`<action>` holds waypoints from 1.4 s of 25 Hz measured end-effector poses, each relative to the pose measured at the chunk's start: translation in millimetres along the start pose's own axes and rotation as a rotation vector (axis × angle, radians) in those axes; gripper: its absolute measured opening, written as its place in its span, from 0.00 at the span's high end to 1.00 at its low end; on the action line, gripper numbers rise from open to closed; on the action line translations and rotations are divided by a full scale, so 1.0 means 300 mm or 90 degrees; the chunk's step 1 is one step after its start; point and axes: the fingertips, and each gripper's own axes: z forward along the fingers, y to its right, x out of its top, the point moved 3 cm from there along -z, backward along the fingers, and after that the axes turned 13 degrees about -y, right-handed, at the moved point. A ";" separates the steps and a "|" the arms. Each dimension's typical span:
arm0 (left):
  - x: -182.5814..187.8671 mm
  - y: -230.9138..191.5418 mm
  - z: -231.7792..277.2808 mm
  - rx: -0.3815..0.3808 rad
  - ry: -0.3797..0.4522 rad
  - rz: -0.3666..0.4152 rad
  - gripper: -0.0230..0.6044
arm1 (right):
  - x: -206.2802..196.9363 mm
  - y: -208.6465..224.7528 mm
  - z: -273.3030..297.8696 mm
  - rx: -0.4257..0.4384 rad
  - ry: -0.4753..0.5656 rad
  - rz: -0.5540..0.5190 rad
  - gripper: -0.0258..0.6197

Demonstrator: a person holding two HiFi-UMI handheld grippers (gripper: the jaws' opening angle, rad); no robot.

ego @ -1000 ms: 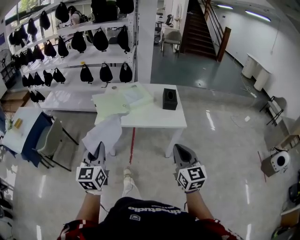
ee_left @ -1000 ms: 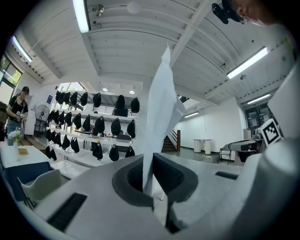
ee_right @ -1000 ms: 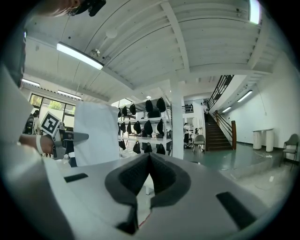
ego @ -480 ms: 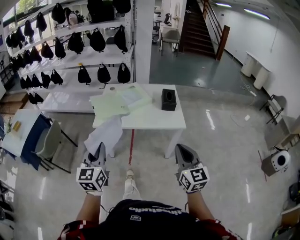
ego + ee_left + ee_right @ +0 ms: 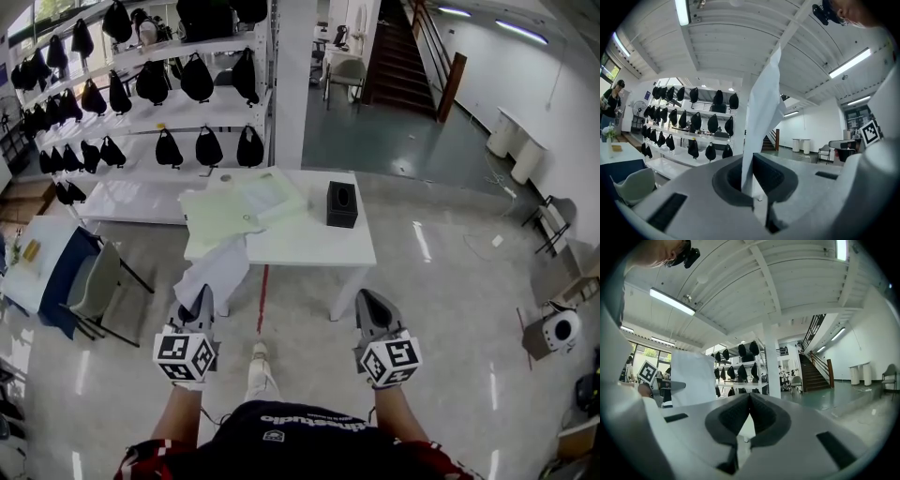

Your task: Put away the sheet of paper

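My left gripper (image 5: 201, 306) is shut on a white sheet of paper (image 5: 217, 270), which stands up from the jaws and flops forward over the floor in front of the white table (image 5: 314, 246). In the left gripper view the sheet (image 5: 764, 108) rises from between the closed pads of that gripper (image 5: 749, 187). My right gripper (image 5: 367, 304) is held level beside it, shut with nothing in it. The right gripper view shows that gripper (image 5: 749, 404) with its pads touching and the sheet (image 5: 693, 378) off to the left. Both grippers are short of the table.
On the table lie pale green folders (image 5: 221, 216) and a black tissue box (image 5: 341, 204). Behind it stand shelves with several black bags (image 5: 197, 80) and a white pillar (image 5: 291, 84). A chair (image 5: 94, 286) and a blue-draped table (image 5: 42, 262) are at the left.
The table has come slightly nearer in the head view. Both grippers have kept their hold and spacing, and the sheet still stands in the left jaws.
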 end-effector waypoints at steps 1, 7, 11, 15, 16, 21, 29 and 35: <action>0.001 -0.004 0.015 0.000 -0.001 0.000 0.96 | 0.000 0.005 0.013 0.002 -0.002 0.000 0.96; 0.024 -0.048 0.133 -0.001 -0.014 0.000 0.96 | 0.020 0.048 0.125 -0.002 -0.007 0.011 0.96; 0.052 -0.089 0.234 -0.003 -0.018 0.001 0.96 | 0.032 0.089 0.223 -0.009 -0.007 0.024 0.96; 0.105 -0.130 0.355 -0.007 -0.020 0.002 0.96 | 0.067 0.140 0.339 -0.015 -0.012 0.030 0.96; 0.117 -0.139 0.386 -0.010 -0.022 0.002 0.96 | 0.075 0.154 0.369 -0.016 -0.014 0.035 0.96; 0.165 -0.198 0.521 -0.021 -0.028 -0.002 0.96 | 0.121 0.190 0.505 -0.020 -0.022 0.040 0.96; 0.233 -0.318 0.688 -0.037 -0.030 -0.018 0.96 | 0.206 0.203 0.701 -0.027 -0.034 0.029 0.96; 0.278 -0.427 0.814 -0.051 -0.028 -0.034 0.96 | 0.273 0.187 0.855 -0.031 -0.038 0.016 0.96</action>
